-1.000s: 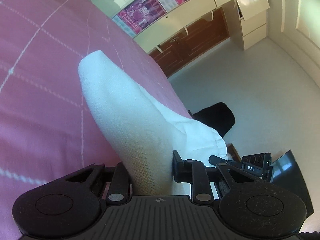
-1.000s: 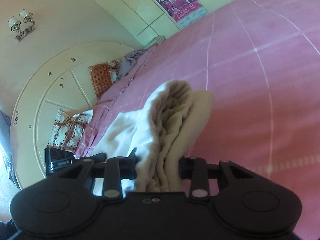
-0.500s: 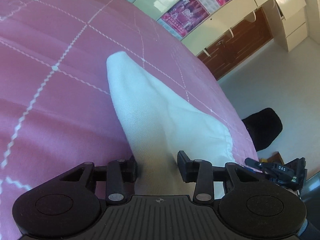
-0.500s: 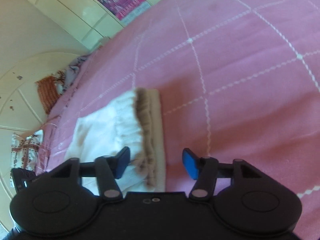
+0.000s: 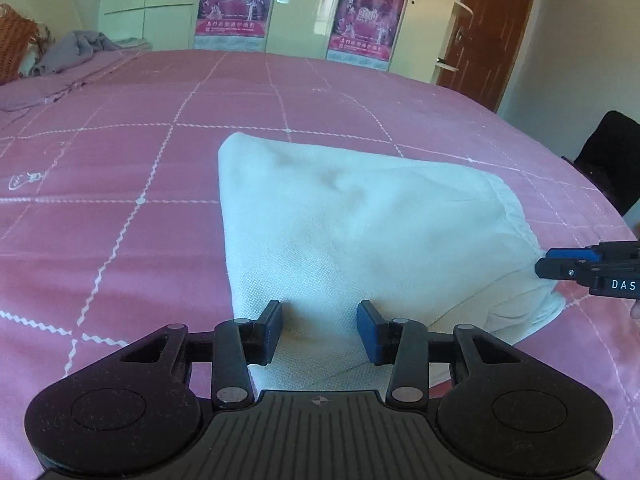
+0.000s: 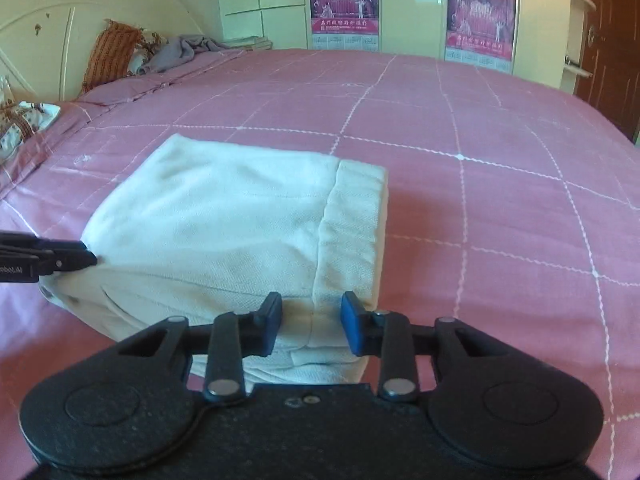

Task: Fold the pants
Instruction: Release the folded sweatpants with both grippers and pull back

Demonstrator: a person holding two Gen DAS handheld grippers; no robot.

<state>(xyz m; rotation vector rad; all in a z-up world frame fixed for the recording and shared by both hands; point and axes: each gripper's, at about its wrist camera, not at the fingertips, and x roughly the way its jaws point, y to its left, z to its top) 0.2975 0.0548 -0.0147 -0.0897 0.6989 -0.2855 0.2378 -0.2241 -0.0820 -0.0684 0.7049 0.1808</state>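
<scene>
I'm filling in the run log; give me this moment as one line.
stage: fold laid | pants: folded, flat on bed | left gripper: open over near edge | right gripper: open over waistband end

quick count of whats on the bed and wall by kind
white folded pants: 1
grey crumpled cloth: 1
pillows, orange and patterned: 2
wall posters: 2
Total: 6
</scene>
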